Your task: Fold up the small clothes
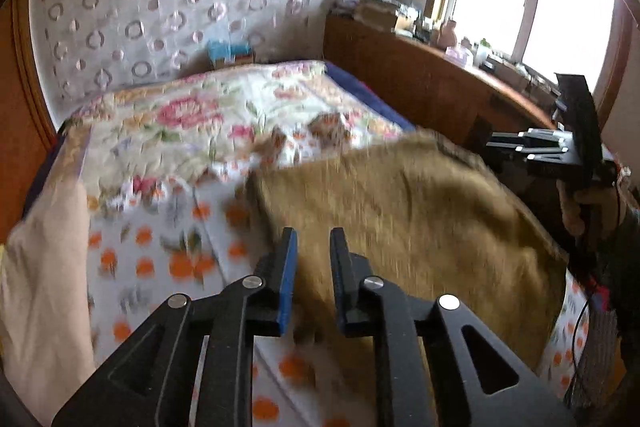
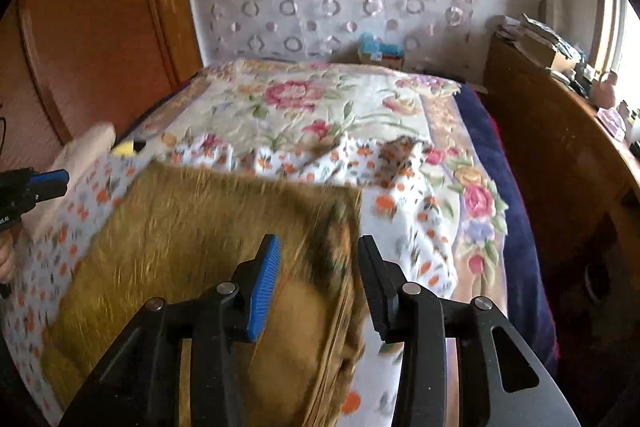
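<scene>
Left wrist view: the left claw (image 1: 313, 251) hovers parted over a brown garment (image 1: 400, 211) lying on the bed (image 1: 168, 123). Right wrist view: the right claw (image 2: 318, 259), also parted, straddles its bunched edge (image 2: 340, 227); a shallow pinch could slip, skewing the fold.

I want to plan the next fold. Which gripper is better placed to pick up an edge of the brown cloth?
Probably right. The right gripper is open with the brown cloth's side edge between its fingers. The left gripper, also open, sits over the cloth's left part, its edge less clearly between the fingers.
</scene>
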{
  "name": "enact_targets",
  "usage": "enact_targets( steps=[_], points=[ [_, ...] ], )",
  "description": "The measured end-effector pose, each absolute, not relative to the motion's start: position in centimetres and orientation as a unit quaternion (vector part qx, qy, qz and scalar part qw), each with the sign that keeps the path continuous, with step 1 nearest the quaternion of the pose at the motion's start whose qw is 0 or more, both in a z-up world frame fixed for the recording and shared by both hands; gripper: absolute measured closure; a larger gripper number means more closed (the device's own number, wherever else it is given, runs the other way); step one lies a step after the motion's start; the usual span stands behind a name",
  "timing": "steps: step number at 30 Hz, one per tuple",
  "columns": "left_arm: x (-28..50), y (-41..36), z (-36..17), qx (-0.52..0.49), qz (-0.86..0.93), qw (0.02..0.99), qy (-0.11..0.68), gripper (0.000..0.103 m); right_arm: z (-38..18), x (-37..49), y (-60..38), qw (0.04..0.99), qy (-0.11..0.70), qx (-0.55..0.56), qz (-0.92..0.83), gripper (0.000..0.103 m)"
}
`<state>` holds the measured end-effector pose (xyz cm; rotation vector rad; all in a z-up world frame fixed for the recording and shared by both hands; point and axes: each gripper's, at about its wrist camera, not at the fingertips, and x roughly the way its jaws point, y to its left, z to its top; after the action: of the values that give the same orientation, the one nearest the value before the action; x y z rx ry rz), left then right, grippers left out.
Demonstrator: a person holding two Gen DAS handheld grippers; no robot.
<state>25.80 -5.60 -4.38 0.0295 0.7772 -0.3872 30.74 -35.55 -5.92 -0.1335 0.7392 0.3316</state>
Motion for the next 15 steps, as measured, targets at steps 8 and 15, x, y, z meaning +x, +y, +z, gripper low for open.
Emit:
enact_targets(
  steps=[8,15],
  points=[
    [18.1,-5.5,-6.9,0.011,-0.195,0.9,0.39,0.076,-8.9,25.3,-33.3,0.907,0.374,-0.104,0.162,0.061],
    [13.1,-7.0,-7.1,0.022,-0.226,0.898,0.377,0.061,-8.8,19.6,-33.0,0.915,0.366,-0.095,0.139,0.061]
  ],
)
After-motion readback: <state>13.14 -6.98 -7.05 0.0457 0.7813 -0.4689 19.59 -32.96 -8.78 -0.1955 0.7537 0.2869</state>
